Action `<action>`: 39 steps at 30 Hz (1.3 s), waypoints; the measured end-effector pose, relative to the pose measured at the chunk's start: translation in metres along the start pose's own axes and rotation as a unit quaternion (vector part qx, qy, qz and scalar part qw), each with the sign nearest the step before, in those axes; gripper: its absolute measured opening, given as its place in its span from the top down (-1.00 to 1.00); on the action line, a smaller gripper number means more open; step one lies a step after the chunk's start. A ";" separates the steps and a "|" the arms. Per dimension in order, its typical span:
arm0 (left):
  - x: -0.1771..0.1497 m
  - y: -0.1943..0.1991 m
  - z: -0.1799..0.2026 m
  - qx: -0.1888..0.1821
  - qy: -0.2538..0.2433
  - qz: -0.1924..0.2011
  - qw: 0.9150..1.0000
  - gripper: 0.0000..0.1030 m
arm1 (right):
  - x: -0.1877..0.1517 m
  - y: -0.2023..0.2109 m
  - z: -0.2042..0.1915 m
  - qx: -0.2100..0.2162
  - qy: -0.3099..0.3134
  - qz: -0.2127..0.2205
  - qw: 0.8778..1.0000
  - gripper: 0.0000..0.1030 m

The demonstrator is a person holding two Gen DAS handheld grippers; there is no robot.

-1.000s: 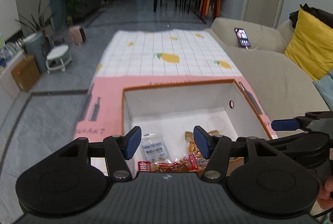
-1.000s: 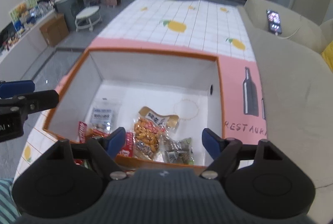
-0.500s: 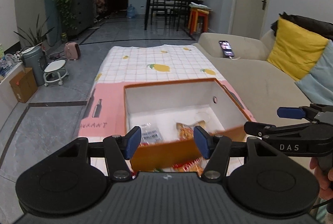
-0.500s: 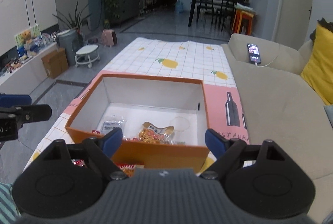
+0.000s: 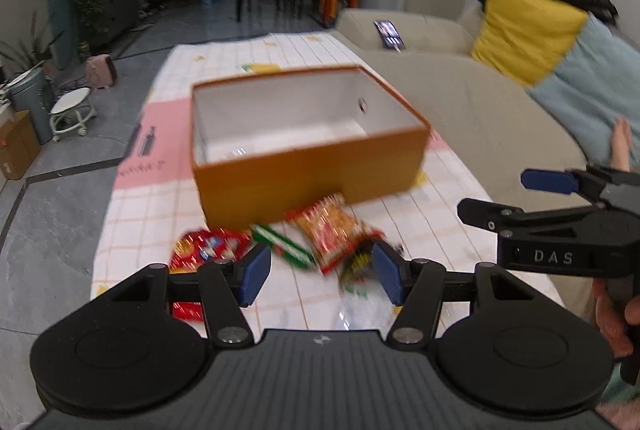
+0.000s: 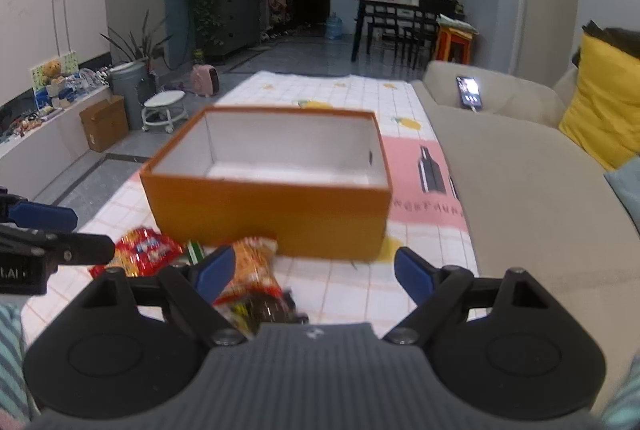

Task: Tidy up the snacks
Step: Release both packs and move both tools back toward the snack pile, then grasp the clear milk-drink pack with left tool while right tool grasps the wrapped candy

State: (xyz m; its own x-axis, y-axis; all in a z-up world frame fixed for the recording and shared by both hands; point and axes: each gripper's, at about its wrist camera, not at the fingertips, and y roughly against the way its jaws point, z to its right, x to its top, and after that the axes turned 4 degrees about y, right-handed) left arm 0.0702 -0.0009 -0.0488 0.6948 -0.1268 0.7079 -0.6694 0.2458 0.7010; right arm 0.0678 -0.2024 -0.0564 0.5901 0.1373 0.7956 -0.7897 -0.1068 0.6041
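Left wrist view: we log our left gripper (image 5: pixel 320 272) agape, gripping nothing; snack packets (image 5: pixel 328 234) blurred on the tablecloth (image 5: pixel 132 214) before the orange box (image 5: pixel 308 166), box contents hidden by its wall; our right gripper (image 6: pixel 308 268), jaws just widened, likewise empty.

Dim indoor light, motion blur on box (image 5: pixel 308 166) & snacks (fisheye bends edges).
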 end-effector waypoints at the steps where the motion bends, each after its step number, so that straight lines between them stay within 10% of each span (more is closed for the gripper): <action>1: -0.005 -0.001 0.004 -0.003 -0.006 -0.008 1.000 -0.34 | -0.006 0.002 0.000 0.000 -0.002 -0.005 1.000 -0.63; 13: -0.030 -0.034 0.020 0.002 -0.036 -0.094 0.995 -0.34 | -0.050 -0.015 -0.006 0.017 0.018 -0.073 0.997 -0.60; 39: -0.035 -0.093 0.016 -0.018 -0.021 -0.144 0.989 -0.42 | -0.063 -0.087 -0.003 0.057 -0.028 -0.144 0.988 0.22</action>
State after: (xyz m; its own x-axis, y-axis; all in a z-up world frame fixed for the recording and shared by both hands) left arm 0.1041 -0.0346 -0.1376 0.8439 -0.2354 0.4821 -0.4345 0.2272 0.8715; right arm 0.0992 -0.1992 -0.1595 0.7982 0.1244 0.5894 -0.5656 -0.1820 0.8044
